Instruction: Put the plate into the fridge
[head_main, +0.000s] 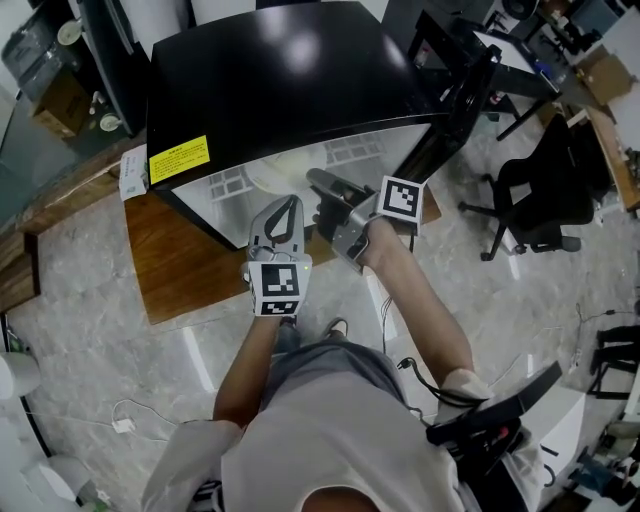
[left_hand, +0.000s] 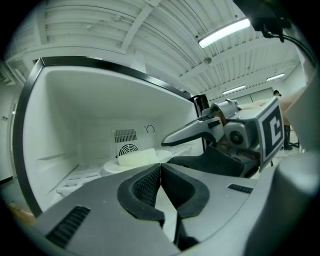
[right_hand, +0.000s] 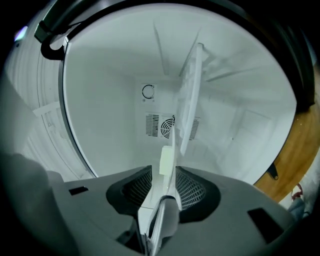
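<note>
1. Fridge (head_main: 290, 70): black case, white liner, door open, standing on the wooden desk (head_main: 185, 270). Round fan vent (left_hand: 128, 149) in the back wall; white wire shelf (left_hand: 75, 181) low inside. Risk, as I judge it: the opening is tight for two tools, and a sideways nudge could knock the plate's rim against the liner wall.

2. Right hand-held gripper (right_hand: 164, 175): reached into the cavity, jaws closed down to the thickness of the plate's rim, which sits between the ribbed pads. Risk: I hold one edge only, so the far side can sag. If I let go before the base is flat on the shelf, the plate may drop and its load slide.

3. Left hand-held gripper (left_hand: 160, 167): at the fridge mouth just beside the right one, jaws pressed together, nothing in them. Risk: pushing it forward would bump the other tool.

4. Plate (left_hand: 109, 168): white, round, shallow and smooth, inside the fridge over the wire shelf, roughly level. I cannot tell whether it touches the wires.

5. Block (left_hand: 136, 157): pale cream, rectangular, lying on the plate's middle. Loose, I assume.
</note>
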